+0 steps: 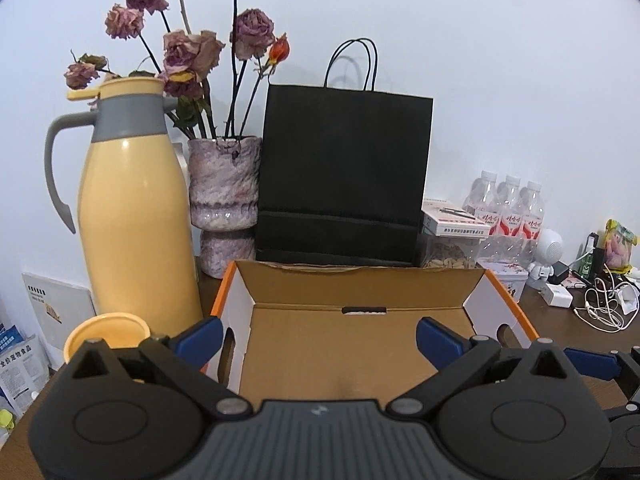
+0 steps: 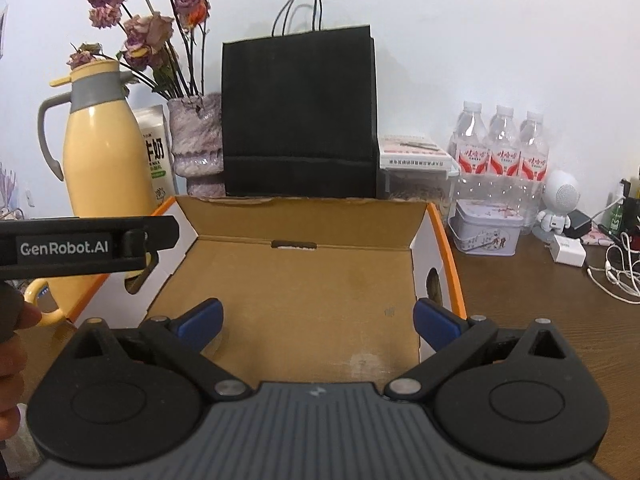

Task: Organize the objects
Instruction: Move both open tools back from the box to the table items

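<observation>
Cardboard box, orange-edged, lid off, bare inside, sits mid-counter. Flask crowds its left wall; right side open. Left tool and right tool both spread wide, gripping nothing.

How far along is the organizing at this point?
Nothing looks done: the cardboard box is empty. Nothing in hand: left gripper and right gripper are open above it. Left: the tin, charger and cables are loose on the table.
</observation>
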`<state>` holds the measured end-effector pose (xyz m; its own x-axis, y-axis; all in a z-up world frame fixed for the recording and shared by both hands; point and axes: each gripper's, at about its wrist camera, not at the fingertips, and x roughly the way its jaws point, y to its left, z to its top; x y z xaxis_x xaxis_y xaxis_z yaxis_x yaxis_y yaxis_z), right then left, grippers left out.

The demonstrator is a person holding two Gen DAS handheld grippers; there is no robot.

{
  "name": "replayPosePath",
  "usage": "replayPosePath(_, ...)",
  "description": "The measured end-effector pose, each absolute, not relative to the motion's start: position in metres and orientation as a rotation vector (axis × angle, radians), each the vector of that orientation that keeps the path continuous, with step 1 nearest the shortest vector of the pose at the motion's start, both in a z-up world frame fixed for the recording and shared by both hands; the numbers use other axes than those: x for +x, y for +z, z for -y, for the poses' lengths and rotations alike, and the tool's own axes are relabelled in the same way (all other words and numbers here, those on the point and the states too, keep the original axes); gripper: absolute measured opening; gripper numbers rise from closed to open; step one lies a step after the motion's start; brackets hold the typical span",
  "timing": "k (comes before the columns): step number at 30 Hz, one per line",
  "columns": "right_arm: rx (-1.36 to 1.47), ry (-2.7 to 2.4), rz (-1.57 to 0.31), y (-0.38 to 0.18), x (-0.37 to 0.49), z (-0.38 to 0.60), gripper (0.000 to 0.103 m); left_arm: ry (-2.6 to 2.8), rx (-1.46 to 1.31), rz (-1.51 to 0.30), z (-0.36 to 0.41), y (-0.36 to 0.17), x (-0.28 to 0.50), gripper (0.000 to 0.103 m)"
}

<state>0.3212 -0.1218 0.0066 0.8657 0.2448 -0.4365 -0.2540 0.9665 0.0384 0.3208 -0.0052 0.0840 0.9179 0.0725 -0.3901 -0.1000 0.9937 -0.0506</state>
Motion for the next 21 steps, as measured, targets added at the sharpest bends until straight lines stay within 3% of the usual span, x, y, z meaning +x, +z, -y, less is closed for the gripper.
replayPosePath(21,-0.011,0.256,-0.366,0.035,0.245,0.141,0.103,0.078,-0.074,-0.322,0.005,0.113,0.24,0.103)
